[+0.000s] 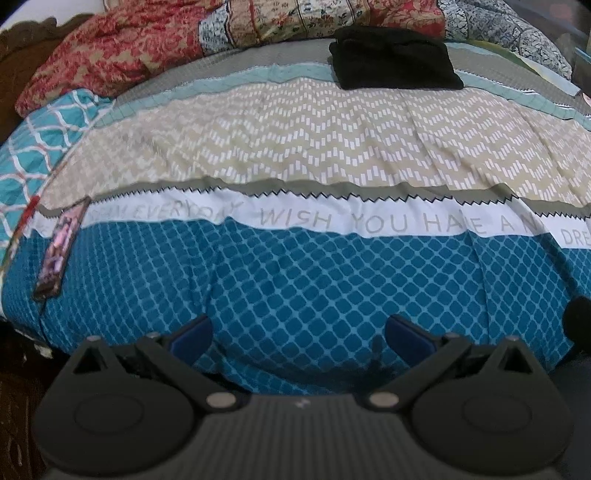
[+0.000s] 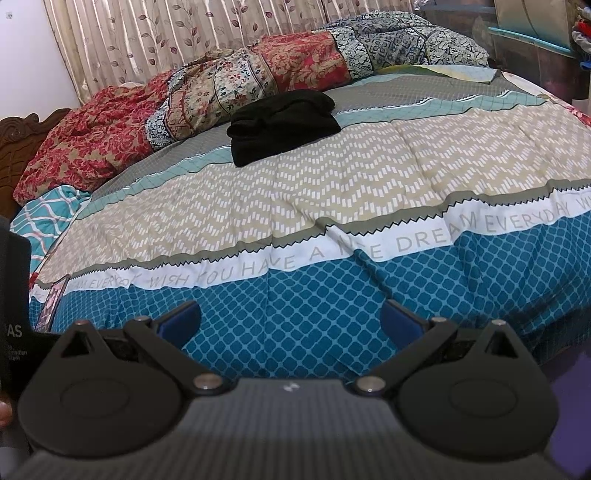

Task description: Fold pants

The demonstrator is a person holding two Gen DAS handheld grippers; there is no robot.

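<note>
Toward the upper middle of both views, the black pants (image 1: 397, 57) sit as a compact folded bundle on the bedspread (image 1: 295, 147), just below the rumpled floral quilt (image 2: 207, 96). Any reach risks dragging a layer and spoiling the stack, since soft cloth slides. Left gripper (image 1: 299, 332) and right gripper (image 2: 290, 321) hang low in frame, jaws spread wide, holding nothing.

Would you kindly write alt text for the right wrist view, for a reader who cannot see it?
The open right gripper hovers, empty, over the near blue edge of a patterned bedspread. Folded black pants lie far across the bed, beside a rumpled floral quilt. A leaf-print curtain hangs behind.
</note>
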